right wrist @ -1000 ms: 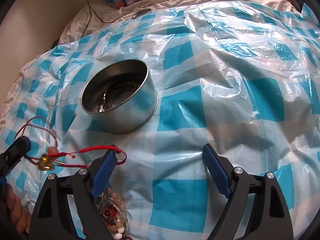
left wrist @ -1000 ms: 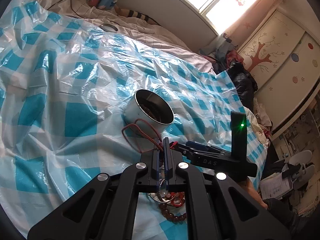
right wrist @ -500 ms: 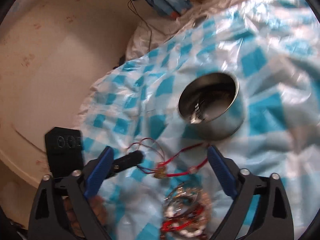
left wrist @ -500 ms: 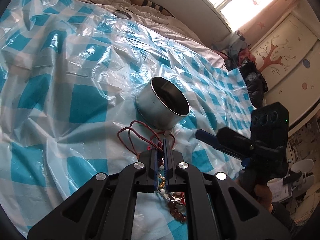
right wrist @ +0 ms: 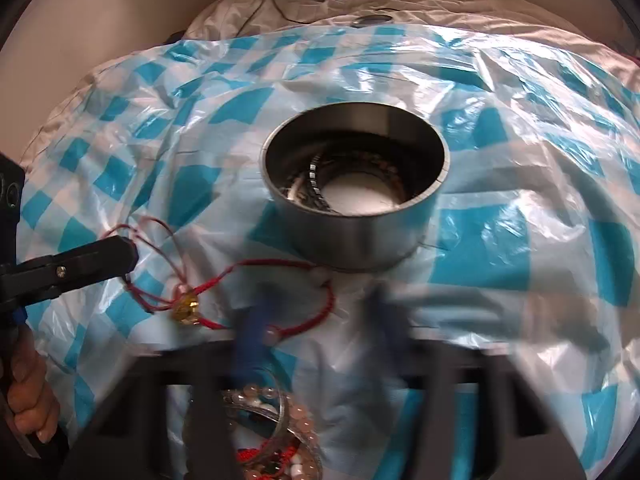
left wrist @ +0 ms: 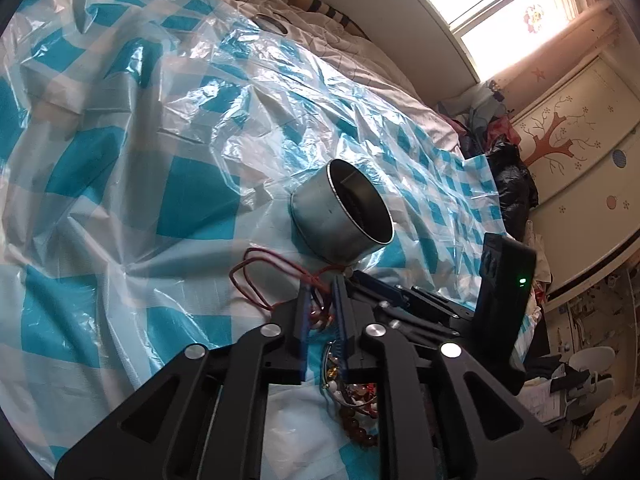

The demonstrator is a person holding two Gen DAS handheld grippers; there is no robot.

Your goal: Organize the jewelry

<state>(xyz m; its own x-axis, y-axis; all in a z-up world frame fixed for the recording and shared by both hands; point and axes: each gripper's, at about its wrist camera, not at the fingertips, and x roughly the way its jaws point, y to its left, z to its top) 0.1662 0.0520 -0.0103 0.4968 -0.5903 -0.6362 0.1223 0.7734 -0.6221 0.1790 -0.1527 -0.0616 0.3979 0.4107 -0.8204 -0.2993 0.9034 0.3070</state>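
"Where's the red cord bracelet (right wrist: 280, 265) lying?"

"On the bed's plastic sheet (right wrist: 520, 240), just nearer than the tin (right wrist: 352, 236), trailing left. The left hand-held gripper (left wrist: 322, 300) is opening around its far-left loops, probably letting go. The right hand-held gripper (right wrist: 316, 316) is closing with the cord between its jaws; it's blurring, so I can't tell if it's gripping."

"Room to move?"

"Bare sheet is lying right; the tin's rim is standing in the way, and the bead pile (right wrist: 260, 420) is crowding the near edge."

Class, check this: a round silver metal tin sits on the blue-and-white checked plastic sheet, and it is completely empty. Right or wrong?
Wrong in one respect: the round silver metal tin on the blue-and-white checked plastic sheet is not empty. The right wrist view shows jewelry already lying inside it.
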